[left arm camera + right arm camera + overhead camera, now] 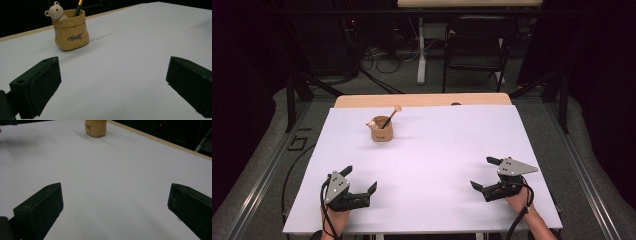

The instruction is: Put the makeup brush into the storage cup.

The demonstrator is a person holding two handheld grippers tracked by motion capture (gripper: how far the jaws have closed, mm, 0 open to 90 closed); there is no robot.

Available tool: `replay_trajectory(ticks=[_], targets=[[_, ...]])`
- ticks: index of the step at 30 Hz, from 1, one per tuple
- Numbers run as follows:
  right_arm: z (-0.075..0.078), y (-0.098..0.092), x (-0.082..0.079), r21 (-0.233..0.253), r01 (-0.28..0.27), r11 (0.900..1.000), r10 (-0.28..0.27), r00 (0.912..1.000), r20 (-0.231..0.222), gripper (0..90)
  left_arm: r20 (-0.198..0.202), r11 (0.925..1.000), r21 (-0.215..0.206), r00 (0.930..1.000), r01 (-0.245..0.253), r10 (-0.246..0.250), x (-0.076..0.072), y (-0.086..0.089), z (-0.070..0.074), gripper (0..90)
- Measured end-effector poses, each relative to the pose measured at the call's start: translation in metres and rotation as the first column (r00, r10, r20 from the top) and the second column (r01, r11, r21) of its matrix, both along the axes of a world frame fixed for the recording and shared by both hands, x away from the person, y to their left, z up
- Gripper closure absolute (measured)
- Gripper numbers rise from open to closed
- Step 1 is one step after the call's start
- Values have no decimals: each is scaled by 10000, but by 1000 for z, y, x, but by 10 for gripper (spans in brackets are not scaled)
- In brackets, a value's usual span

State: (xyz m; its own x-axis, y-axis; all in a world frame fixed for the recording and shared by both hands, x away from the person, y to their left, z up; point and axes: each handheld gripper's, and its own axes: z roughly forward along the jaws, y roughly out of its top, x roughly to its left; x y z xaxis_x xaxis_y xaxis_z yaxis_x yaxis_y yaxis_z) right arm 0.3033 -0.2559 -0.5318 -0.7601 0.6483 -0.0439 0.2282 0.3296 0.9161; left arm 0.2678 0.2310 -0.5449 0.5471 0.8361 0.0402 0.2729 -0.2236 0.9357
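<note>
While both grippers wait spread apart, the far-left ceramic bear pen pot (71,30) looks rigid, breakable; grip its walls.

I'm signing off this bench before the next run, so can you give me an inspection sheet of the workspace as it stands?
Surface: white sheet over a wooden table, flat, no spills seen.
Job's things: tan bag-shaped pot with a bear figure on its rim, upright at the far left; a pencil stands in it.
Clutter: nothing seen.
Grippers: left gripper and right gripper at the near edge, both open, holding nothing, apart from the pot.
Cables: one black cable trails from the right gripper; more lie on the floor beyond the table.
Surroundings: dark room, a black chair behind the table.
</note>
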Motion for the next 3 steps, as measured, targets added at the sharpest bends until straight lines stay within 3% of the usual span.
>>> replay_trajectory(ticks=[2,3], targets=[[-8,2,7,-508,390,9979,-415,9979,-493,0,-52,9999,-131,10000,-40,40,-1,0,0,1],[-8,2,7,-508,390,9979,-415,9979,-493,0,-89,9998,-186,9999,-56,55,-1,-1,0,1]])
